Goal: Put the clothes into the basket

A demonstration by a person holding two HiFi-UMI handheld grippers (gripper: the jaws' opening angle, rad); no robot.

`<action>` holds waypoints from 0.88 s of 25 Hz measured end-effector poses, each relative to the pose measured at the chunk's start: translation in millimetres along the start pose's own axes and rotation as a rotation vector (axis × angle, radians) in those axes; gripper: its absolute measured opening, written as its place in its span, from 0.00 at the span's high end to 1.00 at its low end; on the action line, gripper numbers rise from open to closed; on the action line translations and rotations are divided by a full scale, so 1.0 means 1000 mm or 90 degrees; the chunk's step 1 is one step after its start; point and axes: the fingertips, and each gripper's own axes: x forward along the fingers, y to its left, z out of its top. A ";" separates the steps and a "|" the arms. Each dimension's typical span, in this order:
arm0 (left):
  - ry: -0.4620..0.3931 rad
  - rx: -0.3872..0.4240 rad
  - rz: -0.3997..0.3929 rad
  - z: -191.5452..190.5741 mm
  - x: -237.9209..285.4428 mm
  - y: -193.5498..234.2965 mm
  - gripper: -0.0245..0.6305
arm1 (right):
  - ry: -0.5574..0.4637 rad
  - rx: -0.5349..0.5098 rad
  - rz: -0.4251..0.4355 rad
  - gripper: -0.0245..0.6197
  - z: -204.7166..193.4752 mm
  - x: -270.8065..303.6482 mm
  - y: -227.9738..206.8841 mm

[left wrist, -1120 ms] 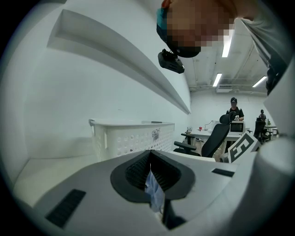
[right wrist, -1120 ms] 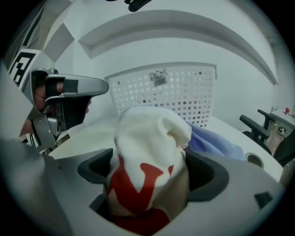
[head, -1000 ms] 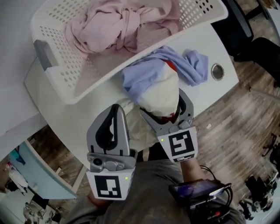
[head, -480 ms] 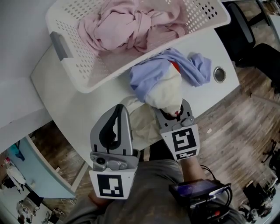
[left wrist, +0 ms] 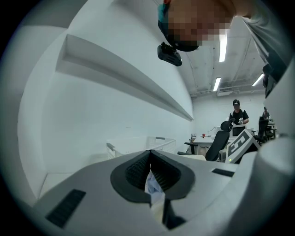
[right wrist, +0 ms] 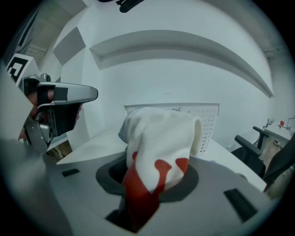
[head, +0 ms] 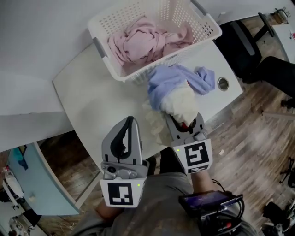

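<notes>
Right gripper [head: 185, 123] closing on white-red garment [head: 181, 103] — blue cloth [head: 171, 78], basket [head: 123, 75] beyond; left gripper [head: 131, 120] closed.

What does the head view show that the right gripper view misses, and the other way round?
Only the head view shows the pink clothes lying in the basket, the round hole in the table, and the floor.

Only the right gripper view shows the long shelf on the wall.

Both show the basket, the table, the left tool, and the white cloth with red print bunched between the right tool's jaws, which are closing.
</notes>
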 end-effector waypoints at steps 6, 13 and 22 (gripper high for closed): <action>-0.051 0.015 0.001 0.034 -0.035 0.002 0.95 | -0.054 -0.058 -0.031 0.75 0.052 -0.028 0.012; -0.102 0.001 0.014 0.081 -0.083 0.010 0.95 | -0.101 -0.076 -0.052 0.75 0.107 -0.070 0.039; -0.181 0.011 0.015 0.126 -0.118 0.019 0.95 | -0.187 -0.131 -0.072 0.75 0.181 -0.102 0.058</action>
